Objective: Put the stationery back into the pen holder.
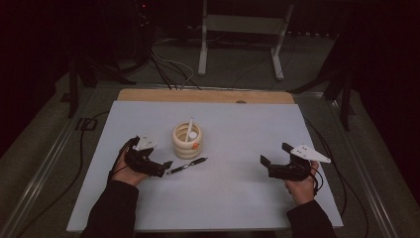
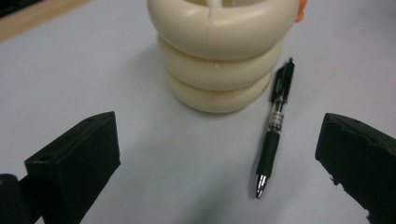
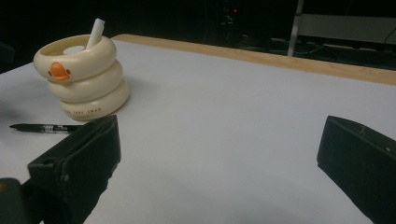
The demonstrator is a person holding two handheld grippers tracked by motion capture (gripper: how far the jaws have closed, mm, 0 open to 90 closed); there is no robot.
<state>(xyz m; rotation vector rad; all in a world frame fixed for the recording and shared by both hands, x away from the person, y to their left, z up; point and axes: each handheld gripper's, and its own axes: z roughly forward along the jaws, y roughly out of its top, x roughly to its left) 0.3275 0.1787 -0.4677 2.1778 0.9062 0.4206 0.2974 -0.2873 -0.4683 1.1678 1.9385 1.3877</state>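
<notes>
A cream ringed pen holder (image 1: 187, 140) (image 2: 222, 56) (image 3: 81, 79) with an orange beak stands mid-table, a white stick leaning inside it. A black pen (image 1: 186, 166) (image 2: 274, 126) (image 3: 44, 127) lies flat on the white tabletop just in front of it. My left gripper (image 1: 167, 166) (image 2: 219, 163) is open, low over the table, its jaws on either side of the pen's tip end without touching it. My right gripper (image 1: 275, 154) (image 3: 219, 158) is open over bare table on the right, nothing between its jaws.
The white tabletop (image 1: 237, 193) has a wooden strip (image 1: 205, 95) along its far edge. Behind the table stand a white metal frame (image 1: 242, 34) and loose cables (image 1: 168, 67) on the floor. Dark surroundings close in on all sides.
</notes>
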